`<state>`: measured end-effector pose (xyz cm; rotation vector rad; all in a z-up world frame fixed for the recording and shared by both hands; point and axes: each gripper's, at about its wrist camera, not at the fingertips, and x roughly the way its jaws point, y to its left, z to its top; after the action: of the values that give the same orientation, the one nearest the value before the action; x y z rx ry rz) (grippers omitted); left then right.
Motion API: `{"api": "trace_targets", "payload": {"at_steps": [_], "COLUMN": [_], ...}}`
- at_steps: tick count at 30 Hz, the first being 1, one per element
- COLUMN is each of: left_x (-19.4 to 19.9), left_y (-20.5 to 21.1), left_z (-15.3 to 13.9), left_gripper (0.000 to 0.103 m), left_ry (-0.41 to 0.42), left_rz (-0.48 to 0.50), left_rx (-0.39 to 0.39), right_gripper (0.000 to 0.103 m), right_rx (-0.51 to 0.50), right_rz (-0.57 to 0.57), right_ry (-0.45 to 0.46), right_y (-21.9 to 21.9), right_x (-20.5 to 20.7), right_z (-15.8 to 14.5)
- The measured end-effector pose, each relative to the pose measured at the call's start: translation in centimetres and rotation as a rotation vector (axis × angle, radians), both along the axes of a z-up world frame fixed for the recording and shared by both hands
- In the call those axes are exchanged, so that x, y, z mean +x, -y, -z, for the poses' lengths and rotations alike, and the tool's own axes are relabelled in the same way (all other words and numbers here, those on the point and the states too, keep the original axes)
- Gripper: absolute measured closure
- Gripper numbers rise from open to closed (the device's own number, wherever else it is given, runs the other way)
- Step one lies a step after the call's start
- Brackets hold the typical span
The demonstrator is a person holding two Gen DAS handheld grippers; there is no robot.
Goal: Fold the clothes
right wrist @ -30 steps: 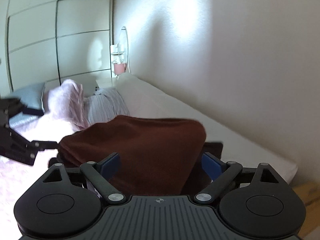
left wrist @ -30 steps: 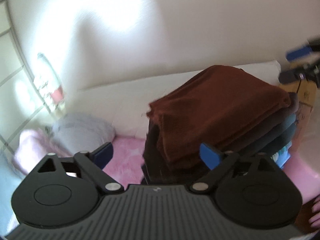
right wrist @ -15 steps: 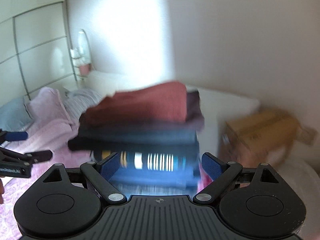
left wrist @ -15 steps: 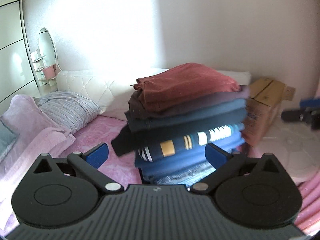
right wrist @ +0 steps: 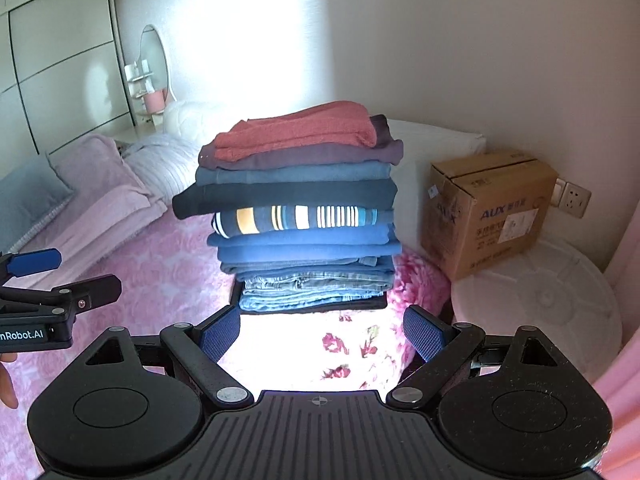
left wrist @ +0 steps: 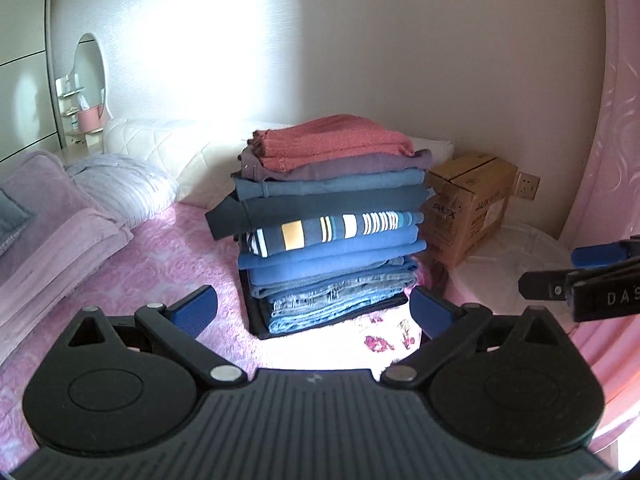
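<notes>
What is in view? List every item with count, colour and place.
stack: one pile of about ten folded garments, red on top, purple, blues, one striped, jeans at the bottom; on the bed, centre.
bed: one, pink cover; foreground and left.
pillows: several, lilac, pink and white; left, toward the wall.
box: one, brown cardboard; right of the stack.
socket: one, white; on the wall behind the box.
mirror: one, oval, white frame; far left corner.
left gripper: black, blue pads, open, empty.
right gripper: black, blue pads, open, empty.
</notes>
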<state>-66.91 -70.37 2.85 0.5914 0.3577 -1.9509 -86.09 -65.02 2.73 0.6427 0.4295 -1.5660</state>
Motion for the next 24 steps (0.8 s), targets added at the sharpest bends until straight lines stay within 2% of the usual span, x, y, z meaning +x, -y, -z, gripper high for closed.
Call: {"api": "trace_targets", "payload": {"at_steps": [10, 24], "left_x": [-1.0, -2.1], "left_y": [-1.6, -3.1], "left_z": [0.5, 1.3], "left_gripper": [0.002, 0.002], "left_ry": [0.044, 0.007], "left_rz": [-0.104, -0.107], "left_rx": [0.064, 0.133], "right_gripper": [0.012, 0.012], "right_rx": [0.035, 0.071], "right_rz": [0.012, -0.002], "right_ry": [-0.041, -0.004], "right_y": [-1.6, -3.5], "right_x": [-0.2, -0.3], "right_z": [-0.1, 1.0]}}
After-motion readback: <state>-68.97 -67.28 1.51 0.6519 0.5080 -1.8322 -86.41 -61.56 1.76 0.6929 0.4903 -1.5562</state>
